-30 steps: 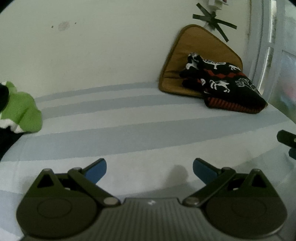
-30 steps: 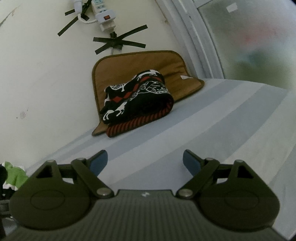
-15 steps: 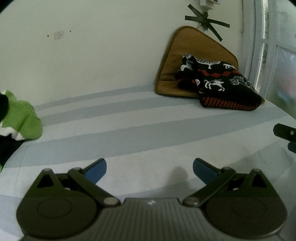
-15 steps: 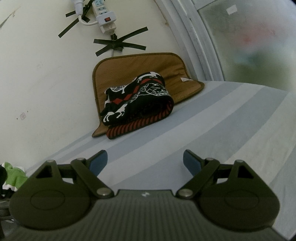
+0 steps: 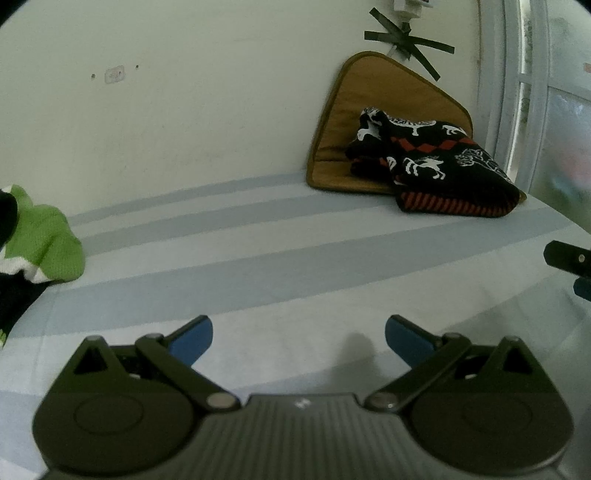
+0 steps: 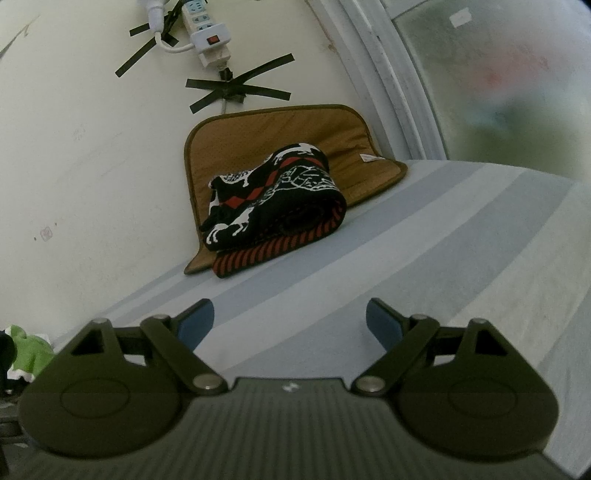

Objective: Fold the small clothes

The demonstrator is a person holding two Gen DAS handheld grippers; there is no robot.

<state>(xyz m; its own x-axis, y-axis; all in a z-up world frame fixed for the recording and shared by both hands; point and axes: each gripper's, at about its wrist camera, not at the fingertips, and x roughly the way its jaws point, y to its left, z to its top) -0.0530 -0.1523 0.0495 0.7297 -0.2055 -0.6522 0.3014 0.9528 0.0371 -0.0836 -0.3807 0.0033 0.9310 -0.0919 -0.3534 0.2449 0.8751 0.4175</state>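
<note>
A folded black sweater (image 5: 436, 162) (image 6: 277, 206) with white reindeer and red bands lies on a brown mat (image 5: 354, 118) (image 6: 266, 136) against the far wall. A crumpled green garment (image 5: 40, 236) (image 6: 26, 350) sits at the left edge of the striped bed sheet (image 5: 258, 266) (image 6: 443, 240). My left gripper (image 5: 298, 338) hovers over the sheet, open, with nothing between its blue pads. My right gripper (image 6: 290, 321) is open too, empty, pointing toward the sweater from a distance. Part of the right gripper (image 5: 570, 258) shows at the right edge of the left wrist view.
A white wall rises behind the bed, with a power strip (image 6: 205, 29) taped to it. A window frame (image 6: 391, 74) with frosted glass stands at the right. Dark fabric (image 5: 11, 302) lies beside the green garment.
In the left wrist view the scene has tilted slightly and the sweater and mat have drifted left. The right wrist view is nearly unchanged. Both grippers stay open.
</note>
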